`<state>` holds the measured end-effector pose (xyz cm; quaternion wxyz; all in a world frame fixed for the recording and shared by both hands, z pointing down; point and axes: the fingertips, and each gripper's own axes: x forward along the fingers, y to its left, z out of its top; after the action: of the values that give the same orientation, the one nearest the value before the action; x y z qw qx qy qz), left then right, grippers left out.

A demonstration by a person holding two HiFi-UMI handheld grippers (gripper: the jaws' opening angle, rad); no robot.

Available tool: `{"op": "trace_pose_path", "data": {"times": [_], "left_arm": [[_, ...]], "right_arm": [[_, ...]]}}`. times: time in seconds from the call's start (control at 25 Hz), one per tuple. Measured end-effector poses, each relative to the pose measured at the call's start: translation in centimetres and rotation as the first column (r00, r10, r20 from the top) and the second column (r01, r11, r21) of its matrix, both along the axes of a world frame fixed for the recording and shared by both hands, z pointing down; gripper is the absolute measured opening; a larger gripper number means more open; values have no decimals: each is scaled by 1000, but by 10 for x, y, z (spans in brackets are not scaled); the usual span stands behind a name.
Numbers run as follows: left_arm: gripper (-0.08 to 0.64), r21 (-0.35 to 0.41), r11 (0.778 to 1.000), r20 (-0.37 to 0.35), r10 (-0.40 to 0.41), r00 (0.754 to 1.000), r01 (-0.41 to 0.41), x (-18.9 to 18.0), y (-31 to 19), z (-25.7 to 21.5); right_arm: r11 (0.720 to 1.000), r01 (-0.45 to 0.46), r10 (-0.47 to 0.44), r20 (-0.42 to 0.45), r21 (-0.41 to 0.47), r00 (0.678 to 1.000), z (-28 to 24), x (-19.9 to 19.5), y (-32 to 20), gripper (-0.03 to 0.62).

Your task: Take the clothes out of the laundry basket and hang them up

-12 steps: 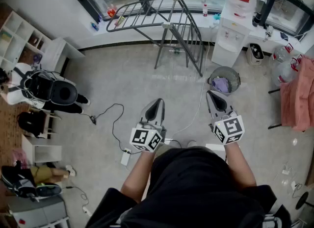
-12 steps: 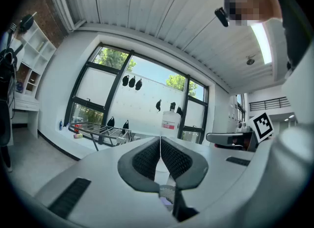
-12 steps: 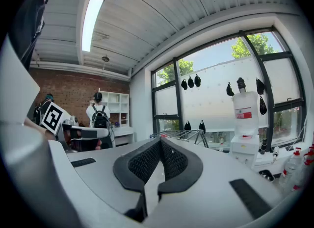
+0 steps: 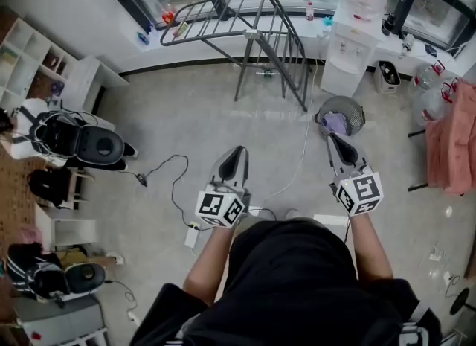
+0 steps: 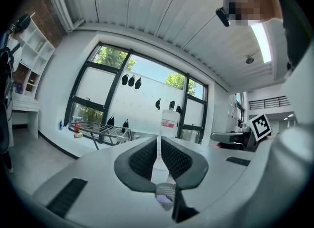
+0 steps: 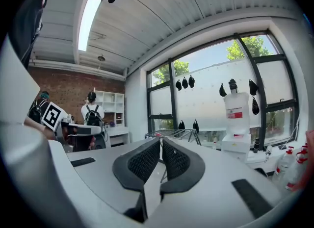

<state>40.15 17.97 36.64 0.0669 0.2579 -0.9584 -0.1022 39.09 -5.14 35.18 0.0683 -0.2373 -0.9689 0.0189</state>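
Both tongs are closed with nothing between them: the left tongs (image 4: 236,155) and the right tongs (image 4: 337,142) each show two black, finely ribbed pads pressed nearly flat together inside smooth grey shells, held out over the floor (image 4: 201,117). The floor is pale, speckled and hard, with a thin dark cable (image 4: 174,182) looping across it.

The laundry basket (image 4: 361,119) is a round bin of dark wire mesh standing on the floor just beyond the right tongs, apart from them. A crumpled lilac garment (image 4: 336,124) lies inside it (it looks soft, its kind unclear).

Past the basket stands a drying rack (image 4: 223,15) of thin grey metal tubes on splayed legs, its rails bare. A white boxy water dispenser (image 4: 355,36) sits beside it under tall dark-framed windows. Pink cloth (image 4: 452,143) hangs at the right edge. White cubby shelves (image 4: 28,53) line the left wall; the gripper views show a ribbed white ceiling and a brick wall.
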Motion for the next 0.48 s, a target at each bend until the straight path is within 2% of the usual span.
{"op": "trace_pose_path", "data": {"times": [0.12, 0.2, 0.24, 0.28, 0.48], "left_arm": [[18, 17, 999, -16, 40, 999, -40, 2, -6, 2], [122, 60, 993, -52, 100, 994, -97, 3, -16, 8], [182, 76, 990, -68, 123, 990, -118, 4, -20, 13], [217, 79, 989, -79, 132, 988, -125, 6, -22, 17], [218, 50, 993, -82, 113, 990, -109, 9, -27, 23]], "right_arm": [[994, -112, 112, -11, -2, 994, 7, 4, -23, 17], [983, -182, 181, -20, 0, 983, 12, 5, -42, 184], [980, -200, 200, -29, -2, 979, 15, 7, -51, 206], [978, -208, 208, -38, -5, 977, 17, 8, -58, 210], [980, -198, 197, -48, -20, 979, 19, 19, -82, 210]]}}
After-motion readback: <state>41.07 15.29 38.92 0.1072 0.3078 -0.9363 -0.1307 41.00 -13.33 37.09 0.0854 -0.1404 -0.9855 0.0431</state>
